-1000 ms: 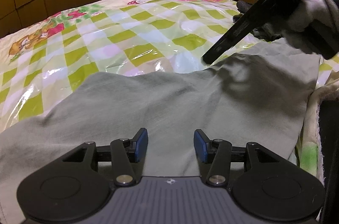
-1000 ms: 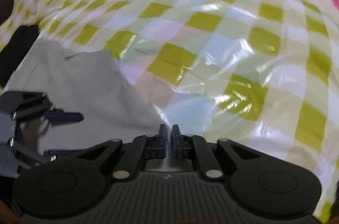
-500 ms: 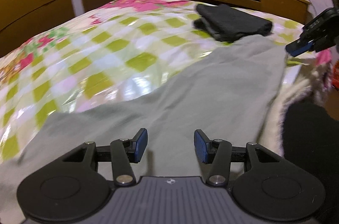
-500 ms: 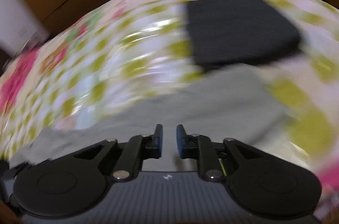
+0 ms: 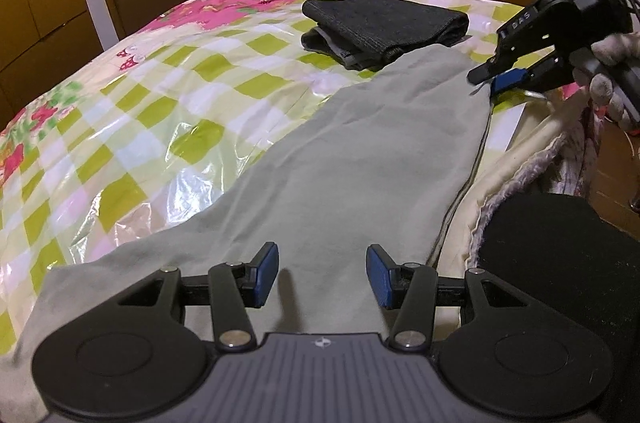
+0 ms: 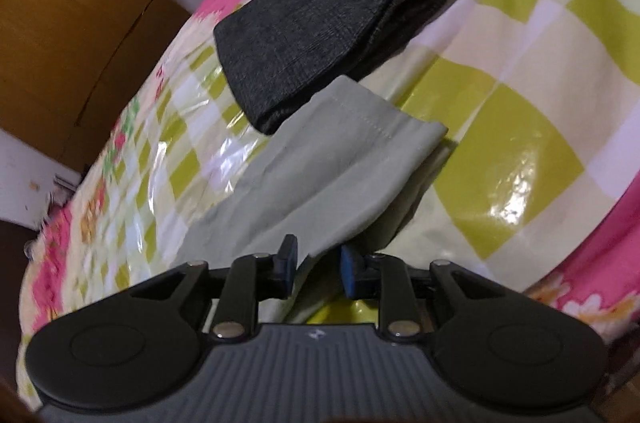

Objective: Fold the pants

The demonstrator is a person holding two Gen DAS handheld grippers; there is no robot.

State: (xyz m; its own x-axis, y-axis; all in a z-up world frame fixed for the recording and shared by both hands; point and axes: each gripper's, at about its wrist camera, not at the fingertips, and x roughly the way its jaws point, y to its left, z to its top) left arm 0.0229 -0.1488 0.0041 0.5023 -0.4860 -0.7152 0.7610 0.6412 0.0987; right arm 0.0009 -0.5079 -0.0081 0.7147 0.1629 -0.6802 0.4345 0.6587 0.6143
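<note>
Right wrist view, right hand-held gripper (image 6: 316, 265) now parted around pants (image 6: 320, 175) hem, earlier shut, left hand-held gripper (image 5: 322, 273) half-open, empty.

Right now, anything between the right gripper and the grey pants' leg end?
Nothing visible. The right gripper is open with the edge of the grey pants already between its jaws. The folded dark garment lies beyond, overlapping the hem's far corner.

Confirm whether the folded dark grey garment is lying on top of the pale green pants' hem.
No: in the right wrist view, the pale green pants hem overlaps the folded dark grey garment's near edge.
</note>
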